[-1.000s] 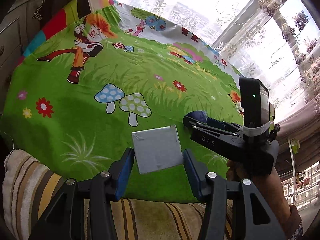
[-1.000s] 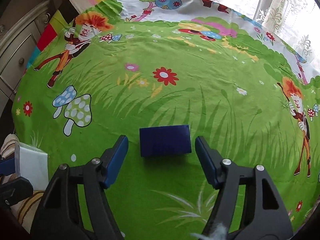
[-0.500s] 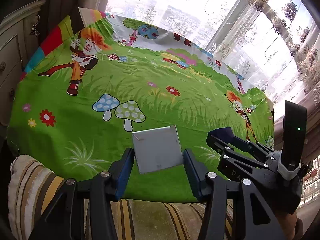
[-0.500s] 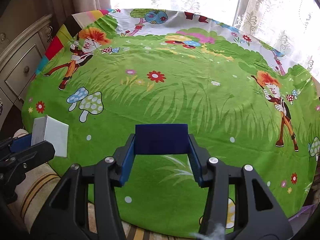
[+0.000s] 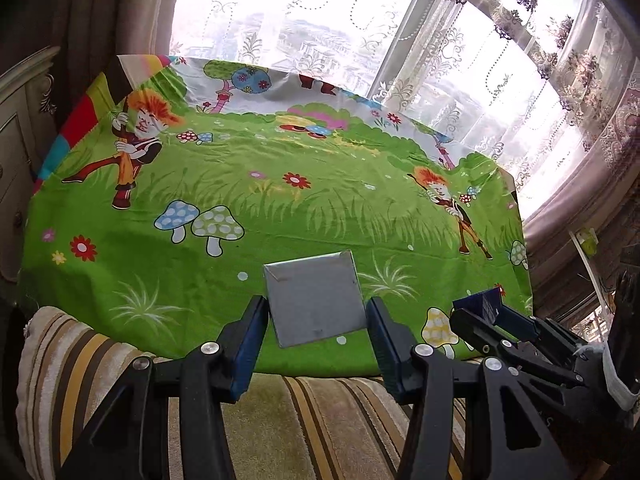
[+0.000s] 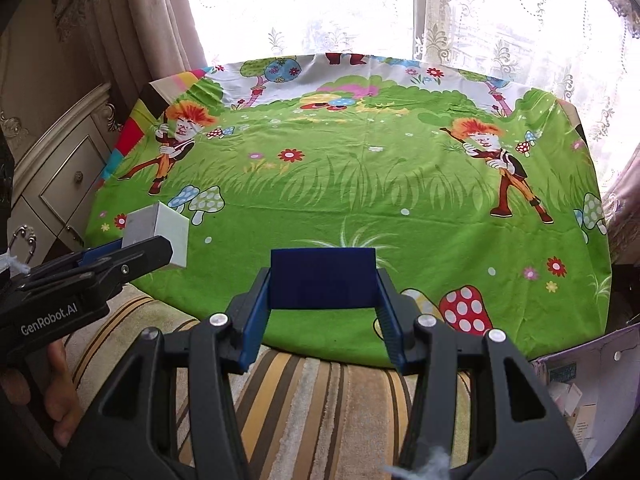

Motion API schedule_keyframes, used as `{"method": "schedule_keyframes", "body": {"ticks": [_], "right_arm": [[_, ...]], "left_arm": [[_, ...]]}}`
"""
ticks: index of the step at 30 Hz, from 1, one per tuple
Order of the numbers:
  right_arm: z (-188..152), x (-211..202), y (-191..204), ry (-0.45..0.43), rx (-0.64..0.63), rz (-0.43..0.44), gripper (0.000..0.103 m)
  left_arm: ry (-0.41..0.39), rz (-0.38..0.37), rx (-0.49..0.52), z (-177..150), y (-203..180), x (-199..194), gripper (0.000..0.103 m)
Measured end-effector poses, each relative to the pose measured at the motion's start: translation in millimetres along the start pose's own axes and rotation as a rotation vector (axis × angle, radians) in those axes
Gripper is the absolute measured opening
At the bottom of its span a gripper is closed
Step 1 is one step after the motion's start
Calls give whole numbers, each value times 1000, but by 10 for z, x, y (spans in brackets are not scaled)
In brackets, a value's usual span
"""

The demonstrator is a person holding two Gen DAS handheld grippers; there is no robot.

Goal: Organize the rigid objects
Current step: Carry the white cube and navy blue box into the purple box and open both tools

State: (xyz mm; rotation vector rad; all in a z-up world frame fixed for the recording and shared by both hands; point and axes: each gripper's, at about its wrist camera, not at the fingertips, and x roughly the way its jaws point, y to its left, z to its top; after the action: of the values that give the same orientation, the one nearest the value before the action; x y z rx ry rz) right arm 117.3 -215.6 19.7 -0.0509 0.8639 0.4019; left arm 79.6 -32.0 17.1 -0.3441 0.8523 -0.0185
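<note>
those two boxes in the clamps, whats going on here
A person holds a two-finger gripper in each hand. The left gripper is shut on a grey box; the right gripper is shut on a dark blue box. Both boxes are held up above the near edge of the green cartoon-print cloth, neither resting on it.

The right claw (image 6: pixel 323 304) grips a dark blue box (image 6: pixel 323 278) above the green cartoon sheet (image 6: pixel 400 184).
</note>
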Motion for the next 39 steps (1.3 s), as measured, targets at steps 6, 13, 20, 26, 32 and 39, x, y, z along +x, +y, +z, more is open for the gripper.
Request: {"method": "schedule_keyframes", "body": {"ticks": [6,13,20,26,32,39], "right_arm": [[-184,-253,-116,-11,18,-15,54],[-460,-530,-343,-12,62,-35,54],[-731,-806,-569,-12,110,-74,54],[-973,-1029,-804,-11,162,-127,54],[-1184,-1351,-1121,-35,234,-246,54],[-1363,-1695,-1416,-80,293,-415,54]], "left_arm": [[11,-25,29,-63,-131,-38,52],[30,-68,83,-185,-388,-102,52],[90,-140,158,-373,-793,-116,52],[136,-189,242,-556,-1194,-132,52],[167,-225,337,-725,-1594,-131,52],[192,-293,449,-941,-2123,-90,52]]}}
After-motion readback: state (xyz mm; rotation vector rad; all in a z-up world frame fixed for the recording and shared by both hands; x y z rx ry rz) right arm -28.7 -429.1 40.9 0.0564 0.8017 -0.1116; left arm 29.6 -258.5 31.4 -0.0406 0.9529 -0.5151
